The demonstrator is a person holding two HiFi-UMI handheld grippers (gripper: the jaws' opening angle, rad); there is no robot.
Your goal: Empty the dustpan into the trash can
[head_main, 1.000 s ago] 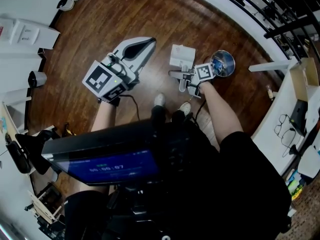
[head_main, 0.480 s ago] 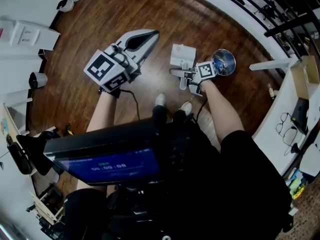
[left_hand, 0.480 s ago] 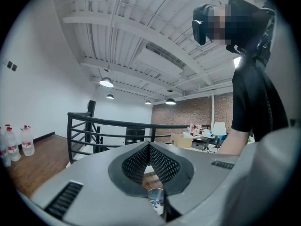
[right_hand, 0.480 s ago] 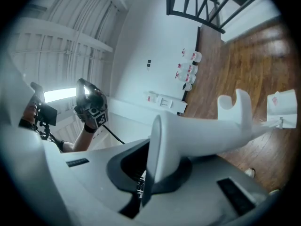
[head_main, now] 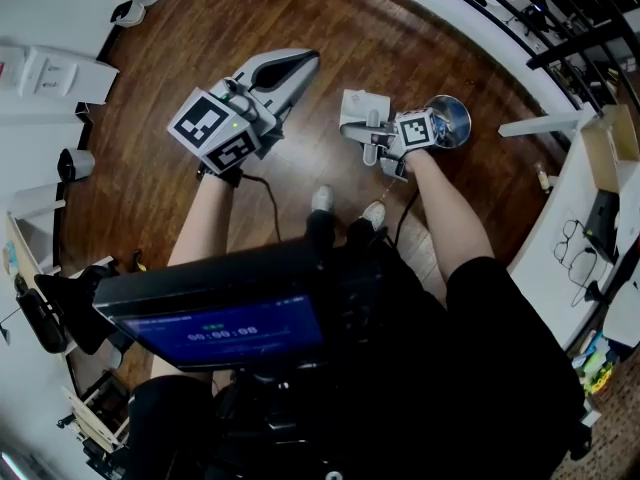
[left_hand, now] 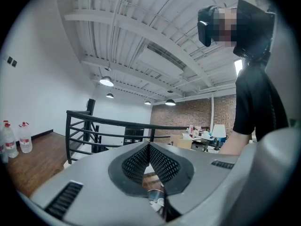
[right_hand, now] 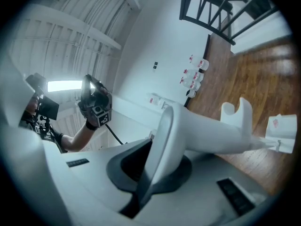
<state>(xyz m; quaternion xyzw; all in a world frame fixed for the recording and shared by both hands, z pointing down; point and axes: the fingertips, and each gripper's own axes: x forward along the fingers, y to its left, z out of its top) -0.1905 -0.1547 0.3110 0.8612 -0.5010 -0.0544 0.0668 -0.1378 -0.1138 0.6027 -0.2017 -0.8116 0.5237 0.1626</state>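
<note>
While you stand on the wooden floor [head_main: 330, 18], your right gripper [head_main: 372, 143] carries the white dustpan [head_main: 362, 106].
From the head view, the dustpan hangs over the floor near the shiny round trash can [head_main: 465, 116], to its left in the picture, and your left gripper [head_main: 305, 61] points away from you, well apart from both. Through the left gripper view, your jaws are pressed together with nothing between their mesh pads [left_hand: 162, 164], and a black railing [left_hand: 69, 135] stands behind them. Through the right gripper view, your jaws are clamped on the dustpan's handle, which runs out over the floorboards.
</note>
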